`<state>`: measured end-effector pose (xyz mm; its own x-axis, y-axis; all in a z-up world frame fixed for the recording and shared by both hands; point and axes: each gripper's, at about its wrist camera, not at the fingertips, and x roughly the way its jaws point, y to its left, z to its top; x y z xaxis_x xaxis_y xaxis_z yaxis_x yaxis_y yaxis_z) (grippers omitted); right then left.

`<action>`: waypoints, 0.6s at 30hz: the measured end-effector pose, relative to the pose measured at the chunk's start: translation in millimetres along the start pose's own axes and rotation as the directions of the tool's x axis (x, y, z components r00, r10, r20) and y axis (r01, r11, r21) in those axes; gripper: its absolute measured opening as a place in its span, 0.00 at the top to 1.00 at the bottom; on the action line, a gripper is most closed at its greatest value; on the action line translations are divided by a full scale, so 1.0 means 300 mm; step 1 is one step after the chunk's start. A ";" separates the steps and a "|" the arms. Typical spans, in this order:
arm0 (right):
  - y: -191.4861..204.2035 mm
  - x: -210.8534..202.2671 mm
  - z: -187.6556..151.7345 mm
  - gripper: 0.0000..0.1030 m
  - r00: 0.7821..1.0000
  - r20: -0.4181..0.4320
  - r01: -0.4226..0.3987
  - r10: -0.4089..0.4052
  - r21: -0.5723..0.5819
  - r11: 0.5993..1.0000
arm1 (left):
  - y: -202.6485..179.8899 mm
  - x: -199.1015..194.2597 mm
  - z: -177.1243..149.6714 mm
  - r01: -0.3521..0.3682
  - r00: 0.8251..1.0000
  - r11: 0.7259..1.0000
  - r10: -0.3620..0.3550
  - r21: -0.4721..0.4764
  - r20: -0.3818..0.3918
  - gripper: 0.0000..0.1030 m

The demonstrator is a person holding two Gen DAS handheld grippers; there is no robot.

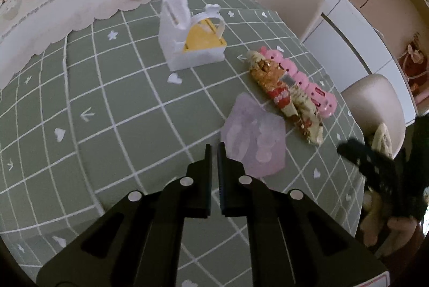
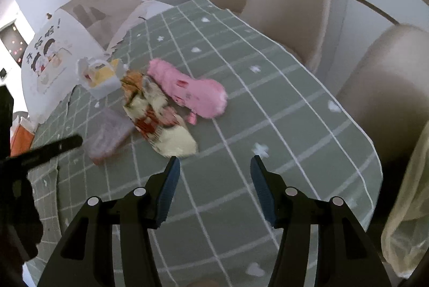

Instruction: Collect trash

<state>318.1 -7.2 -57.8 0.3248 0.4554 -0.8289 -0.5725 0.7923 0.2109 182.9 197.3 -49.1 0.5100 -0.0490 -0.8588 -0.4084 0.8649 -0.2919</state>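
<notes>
Your left tongs (image 1: 214,150) sit pressed together, empty, the lilac wrapper (image 1: 252,139) at one o'clock; your right tongs (image 2: 214,162) are spread above the bench (image 2: 295,126), snack wrapper (image 2: 161,123) at eleven o'clock.

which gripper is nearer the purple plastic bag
Left. The left gripper hangs with its fingertips at the purple plastic bag; the right gripper is farther off, past the snack wrapper.

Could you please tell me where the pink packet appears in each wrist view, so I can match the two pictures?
Left wrist: pink packet lies right of centre, behind the snack wrapper.
Right wrist: pink packet lies just left of centre, right of the snack wrapper.
Shared landmark: the white box with a yellow inside.
</notes>
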 end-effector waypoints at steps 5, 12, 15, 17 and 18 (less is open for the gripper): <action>0.076 0.055 0.081 0.50 0.999 0.033 -0.001 0.000 0.033 0.999 | 0.026 -0.014 -0.008 0.023 1.000 1.000 -0.023 -0.012 0.016 0.94; 0.141 0.175 0.103 0.51 0.997 0.000 0.076 -0.077 0.140 0.987 | 0.072 -0.030 -0.009 0.061 0.998 0.997 -0.060 -0.052 0.032 0.81; 0.153 0.177 0.093 0.53 0.994 0.032 0.096 -0.103 0.159 0.983 | 0.086 -0.027 -0.014 0.073 0.997 0.995 -0.072 -0.067 0.028 0.79; 0.153 0.175 0.089 0.58 0.993 0.039 0.106 -0.113 0.151 0.983 | 0.087 -0.024 -0.015 0.080 0.997 0.995 -0.078 -0.066 0.024 0.79; 0.150 0.174 0.087 0.61 0.993 0.043 0.104 -0.111 0.149 0.983 | 0.086 -0.021 -0.015 0.083 0.996 0.995 -0.081 -0.064 0.023 0.78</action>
<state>328.9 62.8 -78.0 0.4182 0.3815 -0.8243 -0.4171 0.8868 0.1988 165.9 217.8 -53.1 0.5585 -0.1079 -0.8225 -0.4122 0.8243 -0.3880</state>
